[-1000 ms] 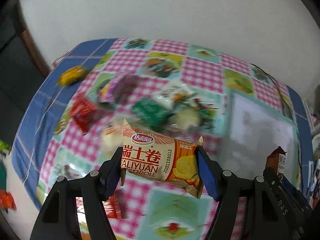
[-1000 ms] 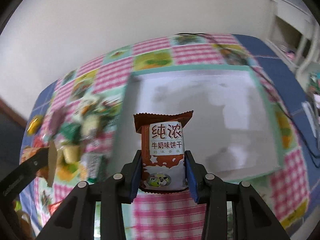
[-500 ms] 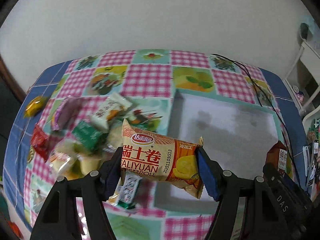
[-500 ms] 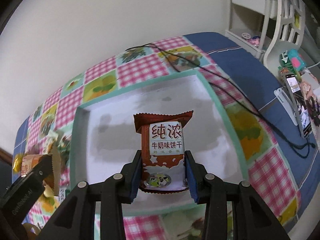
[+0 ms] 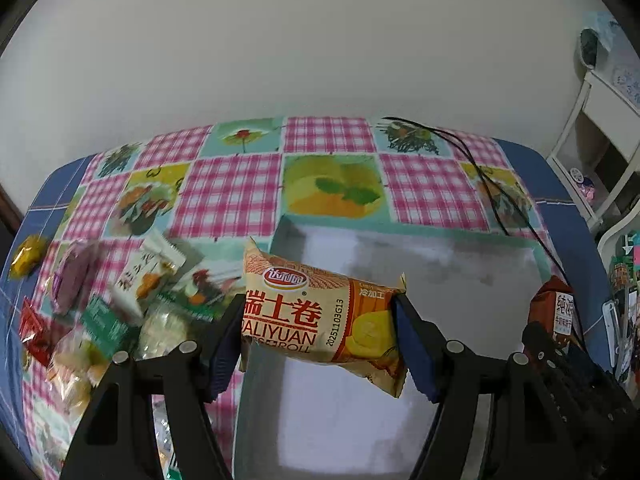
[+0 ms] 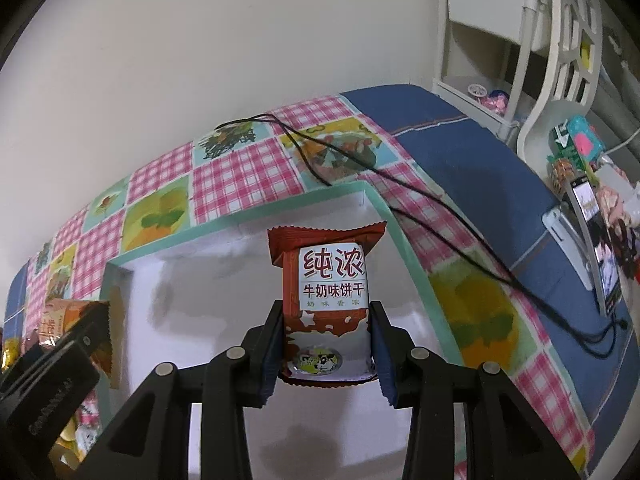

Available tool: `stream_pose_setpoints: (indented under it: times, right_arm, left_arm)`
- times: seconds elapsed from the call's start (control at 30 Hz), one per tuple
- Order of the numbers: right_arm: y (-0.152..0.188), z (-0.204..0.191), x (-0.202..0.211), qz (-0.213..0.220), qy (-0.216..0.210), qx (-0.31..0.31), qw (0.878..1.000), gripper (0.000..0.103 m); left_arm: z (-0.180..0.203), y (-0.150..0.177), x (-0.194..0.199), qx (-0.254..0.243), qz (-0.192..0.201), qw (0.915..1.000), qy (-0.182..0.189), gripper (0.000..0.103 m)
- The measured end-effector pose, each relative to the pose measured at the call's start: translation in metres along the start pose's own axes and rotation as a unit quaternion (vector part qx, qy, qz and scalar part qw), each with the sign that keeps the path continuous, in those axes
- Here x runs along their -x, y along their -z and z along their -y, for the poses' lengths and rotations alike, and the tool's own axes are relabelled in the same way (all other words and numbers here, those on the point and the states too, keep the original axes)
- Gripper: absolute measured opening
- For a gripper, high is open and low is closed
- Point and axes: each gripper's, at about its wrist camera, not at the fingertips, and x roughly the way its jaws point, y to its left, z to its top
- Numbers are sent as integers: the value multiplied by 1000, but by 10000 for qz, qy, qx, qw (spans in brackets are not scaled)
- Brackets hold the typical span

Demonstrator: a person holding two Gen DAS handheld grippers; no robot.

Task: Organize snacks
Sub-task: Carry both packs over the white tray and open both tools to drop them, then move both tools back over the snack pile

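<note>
The left wrist view shows a heap of small shiny snack packets [image 5: 108, 312] at the left of the frame, lying on the checked pink and picture-square tablecloth [image 5: 228, 192]. The right wrist view shows only a sliver of that heap at its lower left edge, but it shows a white chair [image 6: 560, 40] and a phone on a stand [image 6: 592, 248] at the right.

The left gripper [image 5: 320, 336] pinches a crinkly orange and tan Swiss roll packet [image 5: 320, 316] by its two ends, held sideways over the left edge of the shallow white tray with a teal rim [image 5: 460, 236]. The right gripper [image 6: 326, 344] pinches a red-brown and white milk biscuit packet [image 6: 328, 292], standing upright over the middle of the tray.

The tray floor is flat and bare, with lots of room. A thin black cord [image 6: 360, 168] lies across the cloth past the tray's far right corner.
</note>
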Motion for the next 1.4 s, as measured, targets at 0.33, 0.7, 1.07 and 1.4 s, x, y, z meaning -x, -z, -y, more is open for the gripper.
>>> stream_pose_setpoints:
  times: [0.33, 0.7, 1.07, 1.4]
  right_arm:
    - [-7, -5, -25, -88, 102, 24, 9999, 42]
    - [-8, -11, -32, -177, 124, 69, 9997, 43]
    - [-4, -14, -13, -391, 27, 115, 9992, 59]
    - [19, -24, 0, -582, -135, 272, 9978, 88]
  left_arm:
    - [4, -2, -29, -78, -39, 10000, 35, 73]
    - [5, -3, -32, -84, -165, 9996, 203, 84]
    - [-9, -10, -10, -43, -254, 9996, -151, 90]
    - [-34, 10, 4, 297, -474, 9977, -391, 100]
